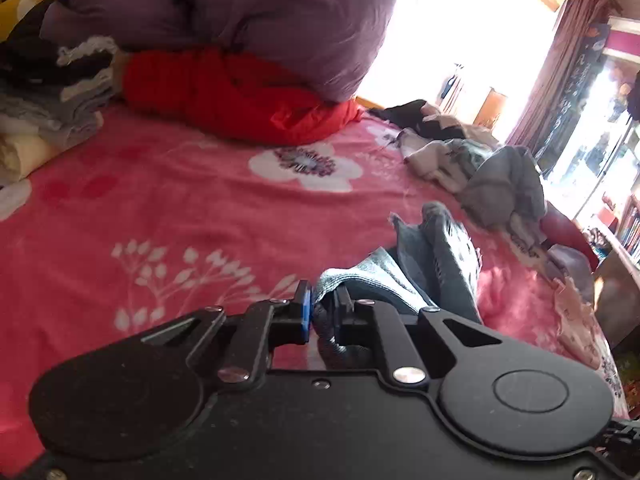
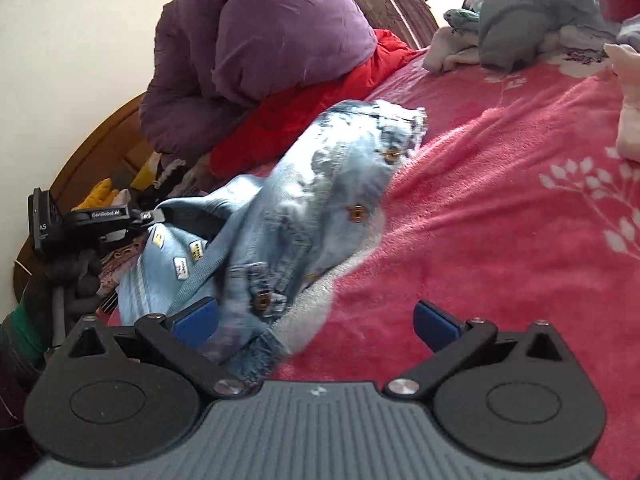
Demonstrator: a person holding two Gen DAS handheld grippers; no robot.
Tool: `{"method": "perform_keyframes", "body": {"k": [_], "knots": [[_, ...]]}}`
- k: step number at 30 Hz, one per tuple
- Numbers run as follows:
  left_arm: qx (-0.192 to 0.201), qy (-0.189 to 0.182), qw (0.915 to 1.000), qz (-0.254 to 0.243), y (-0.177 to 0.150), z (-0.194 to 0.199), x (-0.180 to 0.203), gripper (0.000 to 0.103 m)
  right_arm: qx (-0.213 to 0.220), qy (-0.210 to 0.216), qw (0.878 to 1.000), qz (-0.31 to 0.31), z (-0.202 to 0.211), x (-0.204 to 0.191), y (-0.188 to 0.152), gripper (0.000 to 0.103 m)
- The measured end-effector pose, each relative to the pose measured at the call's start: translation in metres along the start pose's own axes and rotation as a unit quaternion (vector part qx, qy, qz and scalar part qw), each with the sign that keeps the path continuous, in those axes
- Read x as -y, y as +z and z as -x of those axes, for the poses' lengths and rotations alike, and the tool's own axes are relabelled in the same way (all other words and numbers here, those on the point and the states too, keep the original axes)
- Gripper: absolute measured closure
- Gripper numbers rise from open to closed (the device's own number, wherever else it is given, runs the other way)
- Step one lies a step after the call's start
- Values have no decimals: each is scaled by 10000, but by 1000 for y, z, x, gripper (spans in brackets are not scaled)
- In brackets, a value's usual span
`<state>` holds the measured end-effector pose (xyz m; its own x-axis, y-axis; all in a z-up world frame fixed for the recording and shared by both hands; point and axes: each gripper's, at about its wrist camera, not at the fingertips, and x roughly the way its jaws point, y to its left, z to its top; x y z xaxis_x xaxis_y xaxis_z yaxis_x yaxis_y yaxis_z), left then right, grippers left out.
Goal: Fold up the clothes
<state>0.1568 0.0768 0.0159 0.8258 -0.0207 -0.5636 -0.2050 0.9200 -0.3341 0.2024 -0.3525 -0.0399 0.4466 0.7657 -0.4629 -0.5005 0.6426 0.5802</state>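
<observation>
Denim jacket (image 2: 304,216), crumpled, brass-buttoned, pinched by left claw (image 1: 322,314); right claw (image 2: 316,326) spread.

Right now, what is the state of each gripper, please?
Left gripper: closed on the denim jacket.
Right gripper: open, holding nothing, next to the jacket.

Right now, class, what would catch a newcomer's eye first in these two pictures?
The pale denim jacket stands out, bunched on the pink flowered blanket, pinched by the left gripper while the right gripper is open beside it. Behind, a purple quilt is heaped on something red.
</observation>
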Motion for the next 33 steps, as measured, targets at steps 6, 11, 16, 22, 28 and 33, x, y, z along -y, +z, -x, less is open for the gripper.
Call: {"method": "perform_keyframes", "body": {"k": [6, 11, 16, 22, 28, 33], "knots": [[122, 253, 9995, 112, -17, 31, -23, 54, -81, -78, 9996, -241, -10, 0, -12, 0], [-220, -219, 9992, -268, -35, 44, -8, 52, -309, 184, 9992, -173, -45, -22, -18, 0], [-545, -775, 9929, -725, -69, 53, 15, 44, -360, 190, 9989, -241, -65, -38, -25, 1], [-761, -1070, 9772, -1671, -110, 59, 47, 41, -139, -213, 9973, -684, -66, -28, -34, 5], [-818, -1024, 9806, -1461, -118, 56, 36, 40, 427, -415, 9960, -671, -44, -54, -39, 7], [-776, -929, 9866, -1090, -114, 56, 16, 40, 569, -431, 9968, -368, -42, -98, -44, 11]]}}
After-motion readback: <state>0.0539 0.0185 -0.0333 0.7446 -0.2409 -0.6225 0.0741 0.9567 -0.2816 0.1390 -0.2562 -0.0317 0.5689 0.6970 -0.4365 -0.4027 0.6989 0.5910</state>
